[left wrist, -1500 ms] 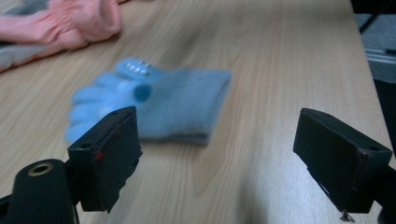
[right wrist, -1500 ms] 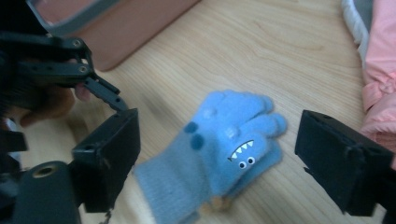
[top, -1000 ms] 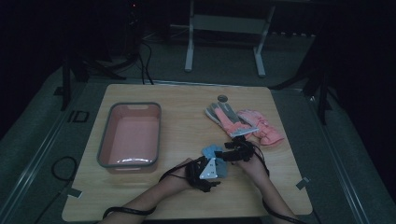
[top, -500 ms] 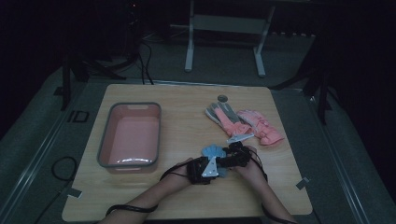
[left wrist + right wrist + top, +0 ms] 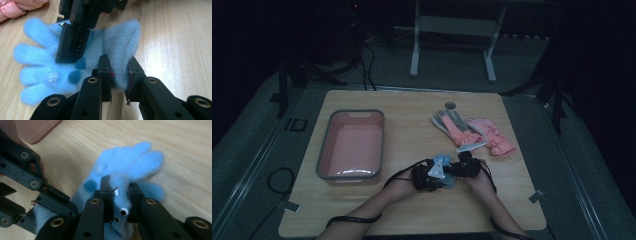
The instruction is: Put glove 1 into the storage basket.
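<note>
Mostly, blue glove (image 5: 441,162) behind clamped grippers.

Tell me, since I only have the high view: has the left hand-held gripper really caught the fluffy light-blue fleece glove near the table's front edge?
Observer: Yes. The left hand-held gripper pinches the cuff edge of the fluffy light-blue fleece glove, pads pressed into the fabric.
Operator: And the right one?
Observer: The right hand-held gripper has just been closing its jaws with the glove between them. Its pads squeeze a fold near the palm.
Operator: Is the glove off the table?
Observer: Not at its finger end, which lies spread on the light wooden table.
</note>
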